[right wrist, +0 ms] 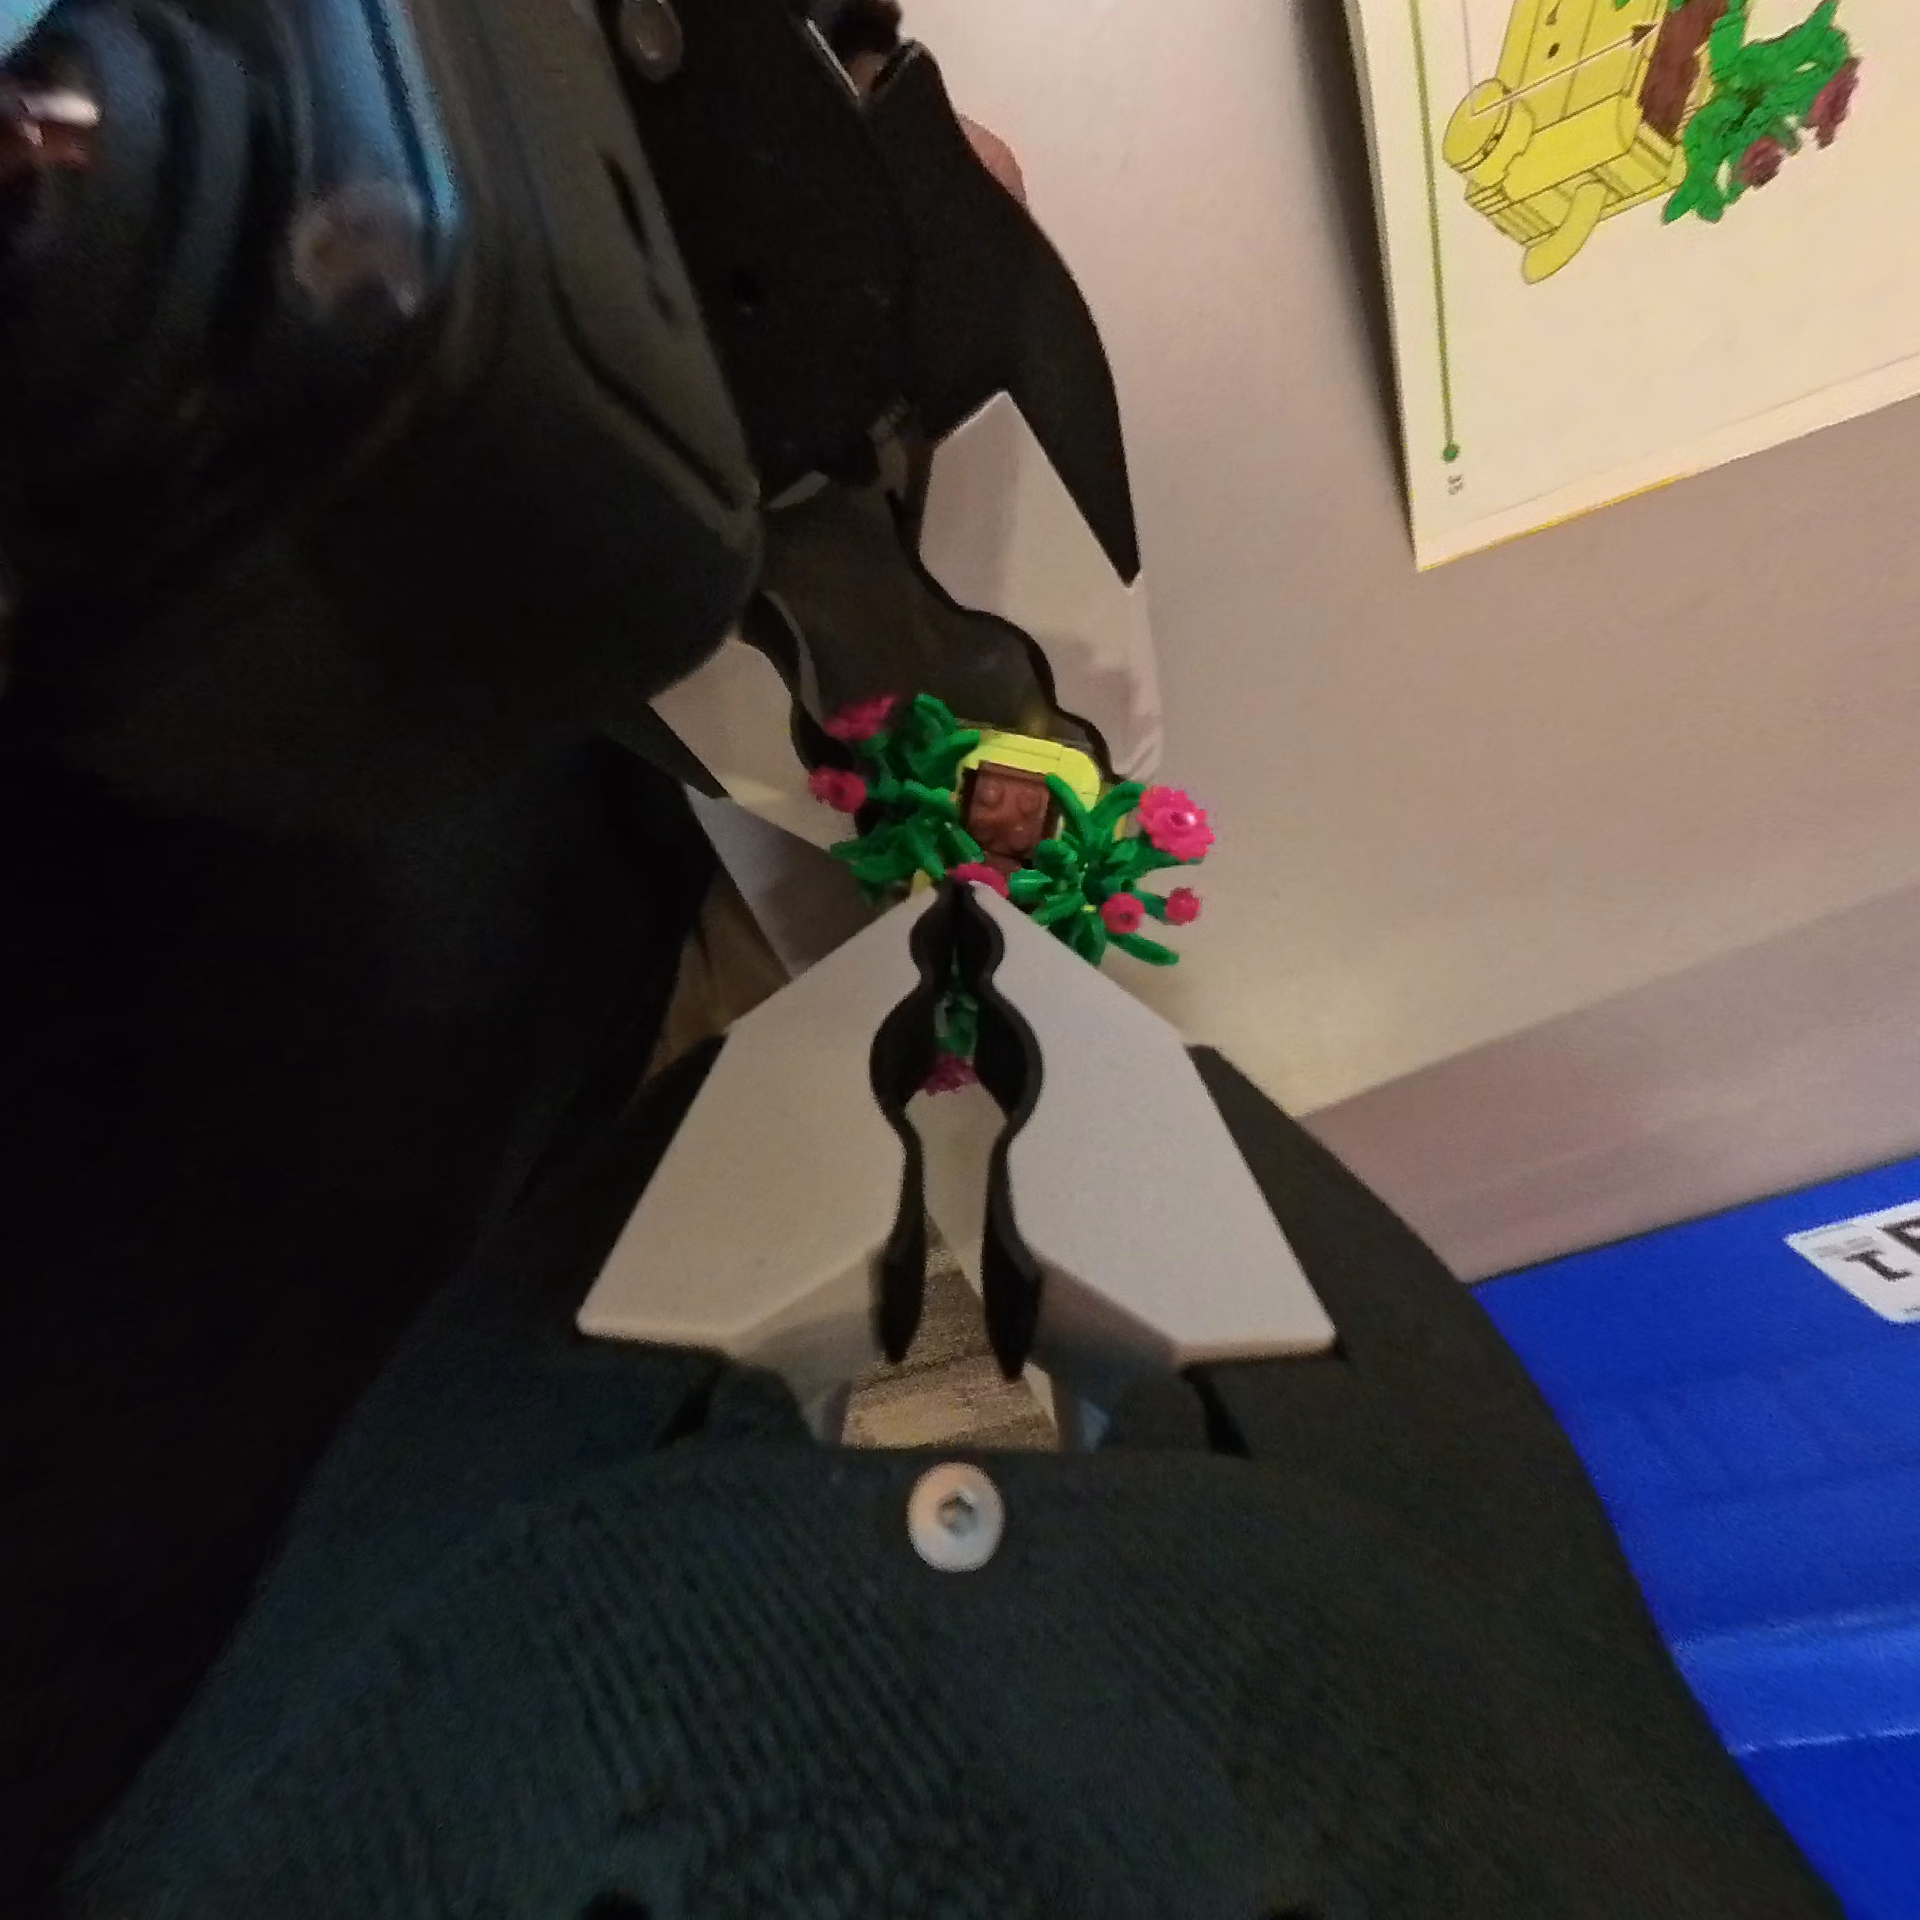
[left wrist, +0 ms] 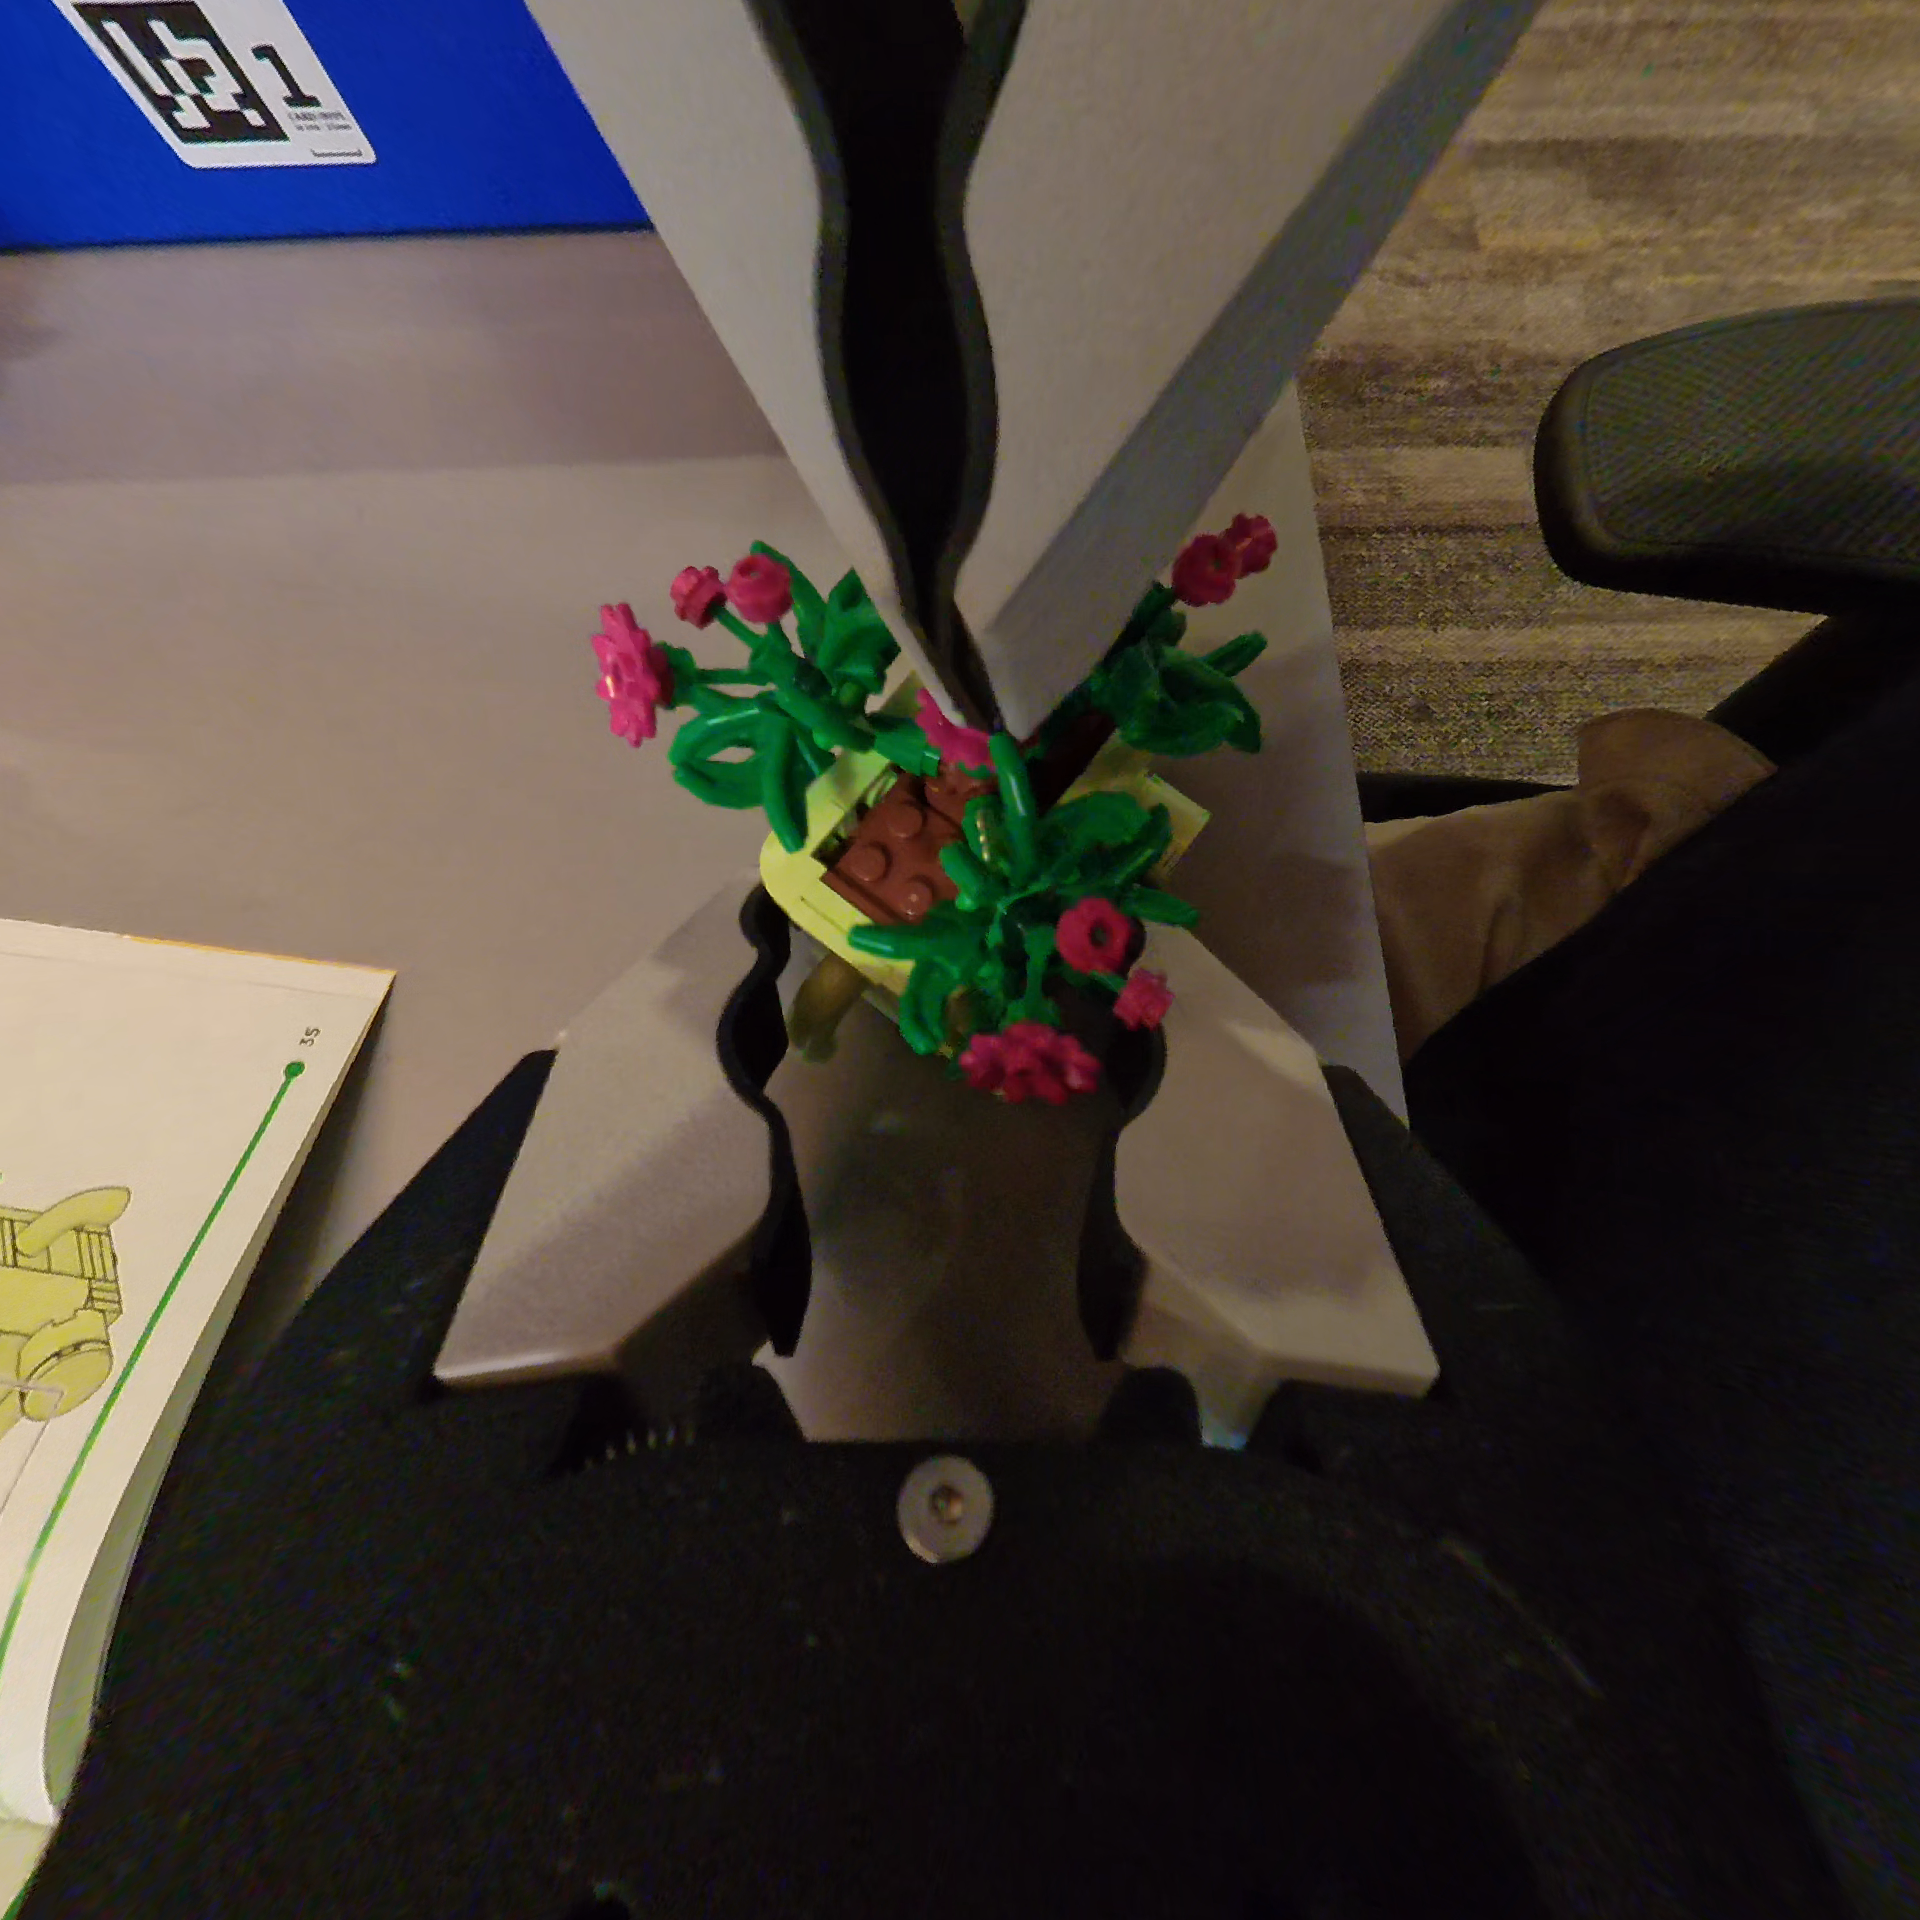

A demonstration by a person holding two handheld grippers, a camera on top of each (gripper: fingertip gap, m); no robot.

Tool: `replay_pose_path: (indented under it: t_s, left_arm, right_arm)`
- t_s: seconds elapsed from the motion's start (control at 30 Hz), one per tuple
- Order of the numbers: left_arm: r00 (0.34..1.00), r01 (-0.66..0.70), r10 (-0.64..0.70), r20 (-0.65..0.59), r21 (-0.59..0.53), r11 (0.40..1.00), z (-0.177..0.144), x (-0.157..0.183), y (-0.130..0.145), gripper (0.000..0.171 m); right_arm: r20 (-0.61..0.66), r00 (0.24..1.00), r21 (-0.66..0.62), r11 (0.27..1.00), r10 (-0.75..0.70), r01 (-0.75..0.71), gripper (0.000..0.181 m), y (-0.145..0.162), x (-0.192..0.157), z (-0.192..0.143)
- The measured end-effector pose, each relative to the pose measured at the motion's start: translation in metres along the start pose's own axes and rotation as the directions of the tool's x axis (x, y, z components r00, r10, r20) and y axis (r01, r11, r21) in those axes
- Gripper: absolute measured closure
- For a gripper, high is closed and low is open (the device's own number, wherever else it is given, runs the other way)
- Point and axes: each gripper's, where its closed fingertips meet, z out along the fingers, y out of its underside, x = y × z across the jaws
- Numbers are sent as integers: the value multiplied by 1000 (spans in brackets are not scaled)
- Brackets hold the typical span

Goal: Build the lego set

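Note:
The lego build (left wrist: 894, 842) is a lime-yellow pot with a brown studded top, green leaves and magenta flowers. My left gripper (left wrist: 956, 987) is shut on the pot's lime body and holds it above the table. My right gripper (left wrist: 971, 707) comes in from above, shut, with its tips at the brown top. In the right wrist view the build (right wrist: 1003, 810) sits just beyond my right gripper (right wrist: 958, 896), which is shut on a green sprig with a magenta flower (right wrist: 951, 1039). The left gripper (right wrist: 935, 769) holds the pot from the far side.
An open instruction booklet (left wrist: 156, 1195) lies on the grey table (left wrist: 312, 623) at the left; it also shows in the right wrist view (right wrist: 1662, 260). A blue box with a marker tag (left wrist: 312, 125) stands at the back. A black chair (left wrist: 1745, 468) and carpet (left wrist: 1610, 208) are at the right. Across from one pair of fingers to the other is roughly 6 cm.

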Motion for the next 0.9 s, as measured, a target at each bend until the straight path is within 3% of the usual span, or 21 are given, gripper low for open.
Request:
replay_pose_path:
  t_s: [0.23, 0.8, 0.9]
  left_arm:
    - [999, 27, -27, -17, -8, 1000, 1, -1, 1, 112]
    - [1000, -2, 2, -2, -6, 1000, 1, 1, 1, 112]
    - [1000, 18, -18, 3, -15, 1000, 2, -2, 2, 109]
  right_arm:
    - [-78, 996, -48, 998, -38, 34, 181, 2, 6, -1]
    - [-29, 999, -76, 997, 28, -30, 181, 0, -2, 2]
    - [-128, 991, -96, 995, -29, 17, 181, 2, 11, -1]
